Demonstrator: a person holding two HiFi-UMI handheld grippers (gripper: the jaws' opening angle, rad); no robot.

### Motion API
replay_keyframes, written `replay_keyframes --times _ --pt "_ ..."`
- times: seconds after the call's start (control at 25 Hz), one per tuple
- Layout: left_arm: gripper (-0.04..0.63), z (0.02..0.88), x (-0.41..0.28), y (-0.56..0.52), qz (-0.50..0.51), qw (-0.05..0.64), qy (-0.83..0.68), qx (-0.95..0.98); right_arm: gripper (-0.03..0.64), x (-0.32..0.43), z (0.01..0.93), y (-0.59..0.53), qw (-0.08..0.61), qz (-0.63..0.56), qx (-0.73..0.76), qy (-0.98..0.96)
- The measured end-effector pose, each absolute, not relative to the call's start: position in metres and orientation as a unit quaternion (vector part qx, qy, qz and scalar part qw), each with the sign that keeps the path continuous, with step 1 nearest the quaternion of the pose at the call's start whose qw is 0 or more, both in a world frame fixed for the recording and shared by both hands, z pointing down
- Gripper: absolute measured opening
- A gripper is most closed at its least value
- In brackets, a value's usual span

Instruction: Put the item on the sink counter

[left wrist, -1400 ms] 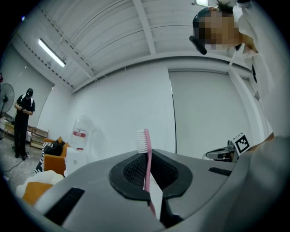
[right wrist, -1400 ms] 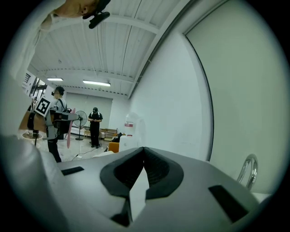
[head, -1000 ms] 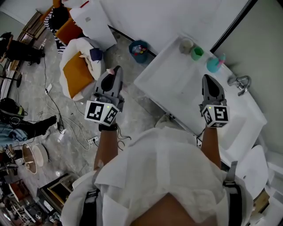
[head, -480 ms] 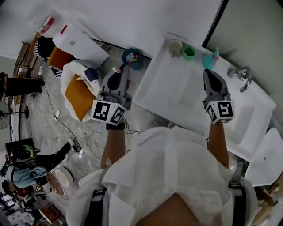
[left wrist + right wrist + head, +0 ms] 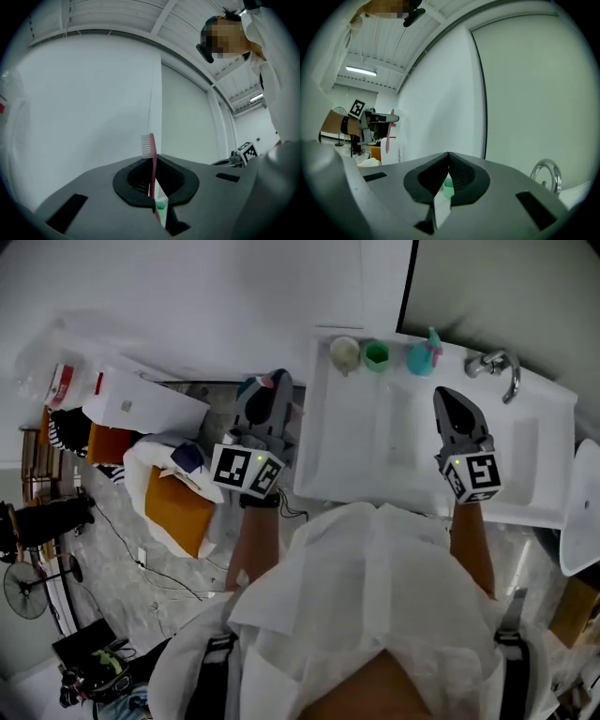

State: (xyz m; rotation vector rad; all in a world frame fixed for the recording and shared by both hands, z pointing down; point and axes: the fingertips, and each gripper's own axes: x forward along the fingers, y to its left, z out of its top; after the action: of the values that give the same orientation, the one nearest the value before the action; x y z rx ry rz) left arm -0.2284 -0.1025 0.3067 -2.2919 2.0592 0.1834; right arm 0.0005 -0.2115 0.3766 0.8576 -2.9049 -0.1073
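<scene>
White wall and a grey stone floor frame the head view. The white desk with its sunken basin (image 5: 356,442) sits ahead of me to the right. A beige cup (image 5: 345,352), a green cup (image 5: 376,354) and a teal bottle (image 5: 421,357) stand in a row along the desk's back edge, and a chrome tap (image 5: 495,367) stands past them. My left gripper (image 5: 278,381) hangs over the floor just beside the desk's left edge. The pink plastic toothbrush (image 5: 266,382) shows as a small pink tip at its nose, not on the desk. My right gripper (image 5: 441,393) is over the basin. Orange cushions (image 5: 173,507) and white bags lie on the floor to the left.

From the left gripper view, the left gripper (image 5: 155,159) is clamped tight on the toothbrush (image 5: 149,145). It stands upright between the pads, with its bristles at the top facing left, against the pale wall. The right gripper's marker cube (image 5: 247,151) shows far right.

From the right gripper view, the right gripper (image 5: 448,157) has its tips pressed together and holds nothing. The green cup (image 5: 448,190) shows through the gap below the tips and the tap (image 5: 547,176) curves at the right. At far left, the left gripper (image 5: 375,119) carries the toothbrush (image 5: 388,138) upright.
</scene>
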Motion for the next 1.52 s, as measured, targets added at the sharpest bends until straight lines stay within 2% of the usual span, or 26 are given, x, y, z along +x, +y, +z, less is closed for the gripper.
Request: replay_keyframes --times 0.64,0.84,1.52 --pt "0.014 0.318 -0.256 -0.183 0.077 0.035 0.538 -0.838 0.009 -0.010 0.394 -0.163 0.069 -0.022 0.425 -0.902" --pt "0.014 0.318 -0.257 -0.206 0.078 0.045 0.521 -0.849 0.009 -0.013 0.397 -0.161 0.074 -0.023 0.441 -0.894" --pt "0.014 0.377 -0.249 -0.306 0.060 0.014 0.490 -0.870 0.009 -0.018 0.419 -0.193 0.114 -0.007 0.470 -0.875"
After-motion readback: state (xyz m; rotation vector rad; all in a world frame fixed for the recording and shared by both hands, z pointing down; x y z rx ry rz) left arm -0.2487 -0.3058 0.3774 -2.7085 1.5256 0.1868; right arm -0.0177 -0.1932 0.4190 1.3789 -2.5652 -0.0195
